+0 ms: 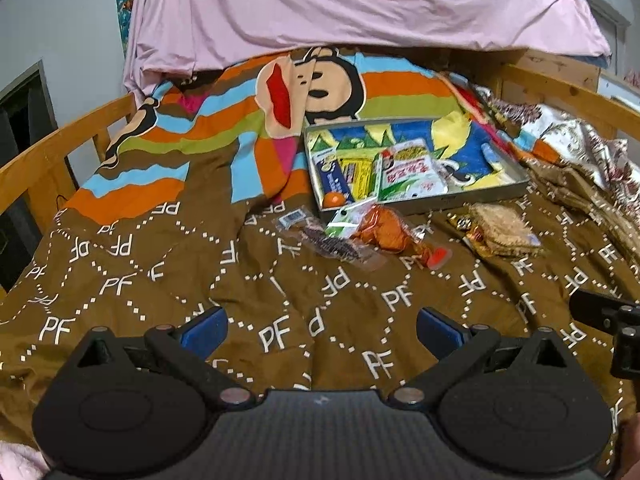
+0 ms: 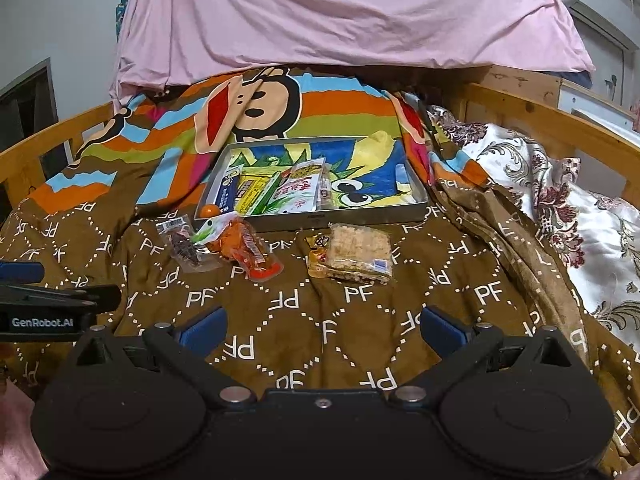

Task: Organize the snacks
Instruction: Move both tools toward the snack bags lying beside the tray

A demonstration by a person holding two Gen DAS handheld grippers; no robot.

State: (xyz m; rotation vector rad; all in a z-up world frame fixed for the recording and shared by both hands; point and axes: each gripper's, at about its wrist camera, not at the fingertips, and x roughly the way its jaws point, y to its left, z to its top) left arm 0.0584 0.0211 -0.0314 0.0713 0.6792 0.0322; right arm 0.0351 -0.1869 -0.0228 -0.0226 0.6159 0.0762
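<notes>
Snacks are lying in two groups on the brown quilt (image 2: 280, 332), and that split is telling you how far along you are. Some are already sitting inside the shallow metal tray (image 2: 340, 216): a blue packet (image 2: 225, 196), a yellow packet (image 2: 250, 193) and a white-and-green pouch (image 2: 298, 194) are crowding its left half, while its right half is showing only the printed cartoon lining. A small orange ball (image 2: 209, 211) is sitting at the tray's near left corner.

Three packets are waiting just in front of the tray, which I read as the ones left to sort: a clear sachet of dark pieces (image 2: 185, 246), an orange wrapped snack (image 2: 245, 250) leaning up against the tray's front wall, and a crumbly cake in a clear wrapper (image 2: 358, 254) lying apart to the right.

You are holding the right gripper (image 2: 320, 326) low over the quilt, jaws spread wide and empty, nearest the crumbly cake. You are holding the left gripper (image 1: 320, 326) the same way, jaws apart with nothing between them, facing the sachet and orange snack. That placement suggests each hand is lining up for its own side.
</notes>
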